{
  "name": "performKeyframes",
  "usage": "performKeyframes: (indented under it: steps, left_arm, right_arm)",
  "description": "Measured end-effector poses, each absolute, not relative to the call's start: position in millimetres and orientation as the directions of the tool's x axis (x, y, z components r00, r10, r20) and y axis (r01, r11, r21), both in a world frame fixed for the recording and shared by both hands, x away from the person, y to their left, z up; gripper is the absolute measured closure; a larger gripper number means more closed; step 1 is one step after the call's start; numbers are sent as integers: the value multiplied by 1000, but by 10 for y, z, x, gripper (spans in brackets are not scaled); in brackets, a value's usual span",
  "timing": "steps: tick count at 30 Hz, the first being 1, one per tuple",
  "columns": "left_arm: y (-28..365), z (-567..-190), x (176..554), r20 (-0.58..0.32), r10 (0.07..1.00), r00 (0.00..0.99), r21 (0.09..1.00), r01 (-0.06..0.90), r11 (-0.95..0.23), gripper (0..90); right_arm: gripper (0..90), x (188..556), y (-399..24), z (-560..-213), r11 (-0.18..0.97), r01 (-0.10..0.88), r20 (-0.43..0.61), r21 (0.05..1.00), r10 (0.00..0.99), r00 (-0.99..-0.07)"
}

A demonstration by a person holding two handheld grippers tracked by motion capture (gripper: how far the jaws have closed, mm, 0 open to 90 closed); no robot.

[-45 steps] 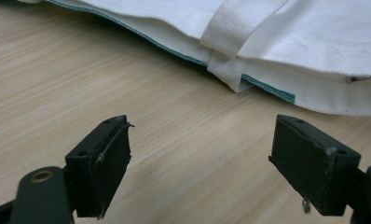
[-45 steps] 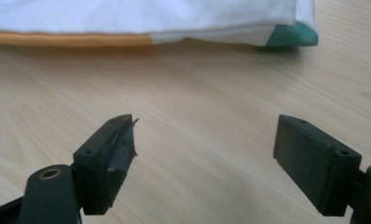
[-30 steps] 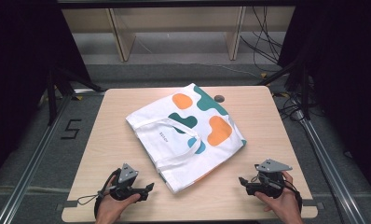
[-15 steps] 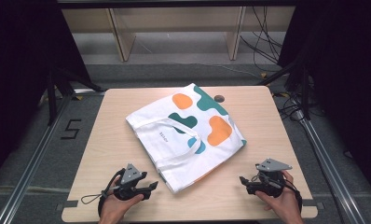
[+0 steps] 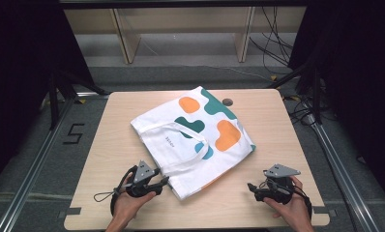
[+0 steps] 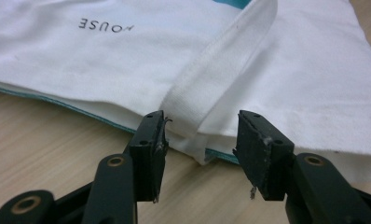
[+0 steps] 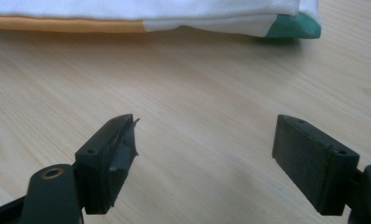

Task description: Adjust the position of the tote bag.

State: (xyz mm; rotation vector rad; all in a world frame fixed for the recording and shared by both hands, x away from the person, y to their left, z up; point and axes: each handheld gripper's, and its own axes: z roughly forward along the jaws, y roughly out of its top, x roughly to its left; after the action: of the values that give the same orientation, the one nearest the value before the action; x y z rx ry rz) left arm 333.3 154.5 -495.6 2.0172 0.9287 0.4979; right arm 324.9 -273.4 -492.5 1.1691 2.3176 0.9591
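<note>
A white tote bag (image 5: pixel 193 133) with orange, green and blue blobs lies flat and slanted on the wooden table (image 5: pixel 273 130). Its white strap (image 5: pixel 181 166) loops across the near end. My left gripper (image 5: pixel 165 181) is open at the bag's near edge. In the left gripper view the strap's base (image 6: pixel 197 109) and the bag's edge lie between the open jaws, with no grip on them. My right gripper (image 5: pixel 251 186) rests open on bare wood at the front right, a short way from the bag's orange and green edge (image 7: pixel 174 21).
A small dark round object (image 5: pixel 227 102) lies on the table just behind the bag. A wooden shelf frame (image 5: pixel 181 29) stands beyond the table. Cables (image 5: pixel 277 53) trail on the floor at the right, and a floor mark "5" (image 5: pixel 73 133) sits to the left.
My left gripper has slid right toward the bag's near edge, bringing the strap base between its jaws. The right gripper has stayed in place.
</note>
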Motion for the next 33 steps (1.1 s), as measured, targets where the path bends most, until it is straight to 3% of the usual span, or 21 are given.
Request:
performKeyframes:
  steps: [5, 6, 8, 9, 11, 14, 15, 18, 20, 21, 22, 23, 28, 31, 32, 33]
  left_arm:
    - [1549, -4948, 3425, 23, 748, 664, 821, 414, -393, 556]
    - [1511, -4967, 3433, -14, 761, 648, 832, 429, -350, 556]
    - [1495, -4967, 3471, 31, 745, 666, 825, 405, -396, 595]
    - [1510, -4951, 3491, 54, 725, 687, 815, 389, -429, 627]
    - [1497, -4955, 3505, -66, 733, 677, 845, 428, -319, 770]
    - [1446, -4945, 3480, 6, 711, 703, 829, 394, -397, 884]
    - [1361, -4955, 3445, -7, 682, 731, 825, 390, -409, 896]
    - [1238, -4960, 3407, 26, 654, 756, 817, 361, -450, 896]
    - [1155, -4945, 3384, 94, 637, 765, 797, 326, -509, 893]
    - [1145, -4921, 3387, 182, 626, 759, 778, 278, -564, 866]
    - [1134, -4906, 3383, 216, 616, 757, 766, 260, -588, 805]
    - [1133, -4899, 3376, 206, 625, 753, 772, 267, -577, 763]
    - [1246, -4840, 3420, 176, 661, 730, 799, 286, -528, 721]
    - [1280, -4832, 3437, 181, 684, 706, 807, 291, -514, 623]
    - [1291, -4831, 3443, 184, 693, 697, 807, 295, -511, 543]
    - [1303, -4834, 3454, 189, 699, 689, 814, 289, -505, 543]
  right_arm:
    - [226, 3239, -2706, -4934, 415, 565, -11, 713, 813, -583]
    - [226, 3239, -2706, -4934, 415, 565, -11, 713, 813, -583]
    - [229, 3240, -2705, -4928, 423, 549, -28, 721, 809, -587]
    - [229, 3240, -2705, -4923, 424, 562, -11, 711, 805, -593]
    - [229, 3236, -2697, -4934, 414, 570, -10, 710, 815, -580]
    - [231, 3249, -2718, -4919, 433, 555, -16, 710, 798, -603]
    - [230, 3244, -2706, -4933, 424, 556, -18, 715, 806, -591]
    - [231, 3234, -2700, -4926, 417, 569, -7, 709, 810, -586]
    - [231, 3219, -2695, -4919, 419, 570, -10, 707, 812, -583]
    - [231, 3230, -2698, -4926, 422, 562, -12, 712, 807, -591]
    - [231, 3237, -2709, -4925, 427, 550, -27, 718, 806, -591]
    - [231, 3232, -2714, -4922, 426, 557, -16, 713, 804, -595]
    - [231, 3243, -2709, -4928, 429, 550, -23, 717, 802, -596]
    - [232, 3238, -2708, -4935, 436, 553, -21, 709, 798, -602]
    - [231, 3242, -2707, -4931, 445, 551, -22, 706, 792, -611]
    - [231, 3242, -2707, -4931, 445, 551, -22, 706, 792, -611]
